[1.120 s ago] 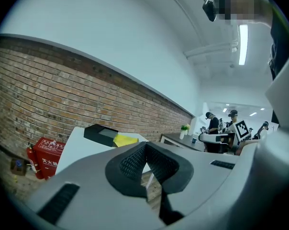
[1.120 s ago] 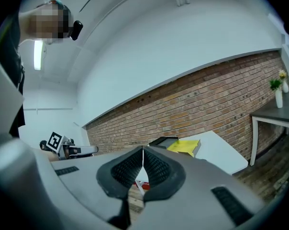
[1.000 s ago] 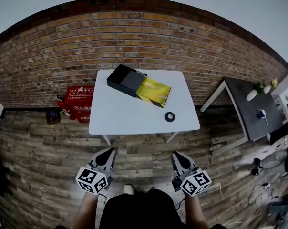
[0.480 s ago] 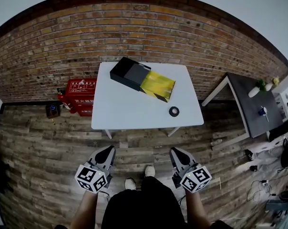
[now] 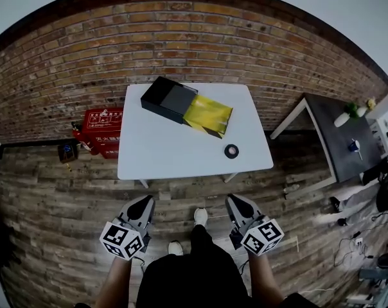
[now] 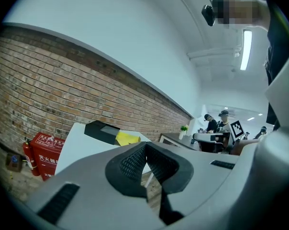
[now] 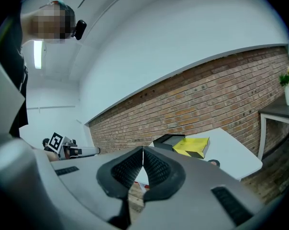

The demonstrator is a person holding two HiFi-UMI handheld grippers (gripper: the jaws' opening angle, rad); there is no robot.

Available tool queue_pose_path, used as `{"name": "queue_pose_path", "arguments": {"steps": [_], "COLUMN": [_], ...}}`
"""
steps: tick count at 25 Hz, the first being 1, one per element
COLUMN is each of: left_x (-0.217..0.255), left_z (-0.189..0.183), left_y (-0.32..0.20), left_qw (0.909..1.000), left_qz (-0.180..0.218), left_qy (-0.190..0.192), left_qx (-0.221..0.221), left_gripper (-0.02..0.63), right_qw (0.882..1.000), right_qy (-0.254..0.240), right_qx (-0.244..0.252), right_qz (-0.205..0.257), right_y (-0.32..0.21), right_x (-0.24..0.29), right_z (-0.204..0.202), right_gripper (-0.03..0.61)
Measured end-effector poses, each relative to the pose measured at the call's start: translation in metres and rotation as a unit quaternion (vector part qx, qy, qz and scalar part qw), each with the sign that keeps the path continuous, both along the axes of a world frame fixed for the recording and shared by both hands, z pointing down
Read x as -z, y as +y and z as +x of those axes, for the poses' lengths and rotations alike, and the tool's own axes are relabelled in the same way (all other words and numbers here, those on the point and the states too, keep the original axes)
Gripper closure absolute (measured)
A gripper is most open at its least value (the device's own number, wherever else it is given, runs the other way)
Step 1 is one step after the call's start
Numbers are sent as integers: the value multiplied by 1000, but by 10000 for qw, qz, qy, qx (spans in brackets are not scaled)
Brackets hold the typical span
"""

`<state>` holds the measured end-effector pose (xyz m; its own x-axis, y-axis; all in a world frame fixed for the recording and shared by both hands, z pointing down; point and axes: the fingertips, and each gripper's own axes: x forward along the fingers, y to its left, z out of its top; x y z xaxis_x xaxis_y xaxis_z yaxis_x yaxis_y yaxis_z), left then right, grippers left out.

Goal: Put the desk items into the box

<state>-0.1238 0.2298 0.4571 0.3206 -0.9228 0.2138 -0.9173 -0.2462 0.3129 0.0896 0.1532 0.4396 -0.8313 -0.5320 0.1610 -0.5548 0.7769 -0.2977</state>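
**Both claws closed and empty, short of the table**

I stand on a brown wood-plank floor [image 5: 46, 191] and face a white rectangular table [image 5: 175, 153] that sits against a red brick wall [image 5: 200, 50]. I hold my left claw [image 5: 144, 201] low and close to my body, with its tips aimed at the table and well apart from it. Its two jaws are pressed together. The ribbed black pads meet at the tip and nothing sits between them. My right claw [image 5: 235, 200] hangs level with it on the other side. It is also pressed together and pinches nothing.

The task's things all lie on the tabletop. A flat black rectangular box with a grey top panel [image 5: 168, 99] rests askew at the far side of the table. A glossy yellow section [image 5: 209, 114] sticks out of the box's right end toward the middle of the table. A small black ring of tape [image 5: 230, 151] lies flat near the table's front right corner. It is outside the box, apart from the yellow section.

A red case with white print [image 5: 101, 128] stands on the floor to the left of the table, against the wall. A dark grey side table [image 5: 338, 143] is on the right, and a small green plant in a white pot [image 5: 345, 117] stands on it. The toe of my white shoe [image 5: 200, 216] shows between the two claws.
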Motion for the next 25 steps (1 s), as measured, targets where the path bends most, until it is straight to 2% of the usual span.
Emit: {"name": "queue_pose_path", "arguments": {"steps": [7, 16, 25], "left_x": [-1, 0, 5], "left_z": [0, -2, 15], "left_y": [-46, -109, -178], "left_qw": [9999, 9994, 9991], "left_qz": [-54, -157, -179], "left_qy": [-125, -274, -323], "left_qx": [-25, 110, 195], "left_gripper": [598, 598, 600], "right_qw": [9999, 9996, 9989], "right_qy": [-55, -43, 56], "right_qx": [-11, 255, 407], "right_qz": [-106, -70, -232], "right_y": [-48, -121, -192], "right_x": [-9, -10, -25], "right_z": [2, -10, 2], "right_gripper": [557, 557, 557]}}
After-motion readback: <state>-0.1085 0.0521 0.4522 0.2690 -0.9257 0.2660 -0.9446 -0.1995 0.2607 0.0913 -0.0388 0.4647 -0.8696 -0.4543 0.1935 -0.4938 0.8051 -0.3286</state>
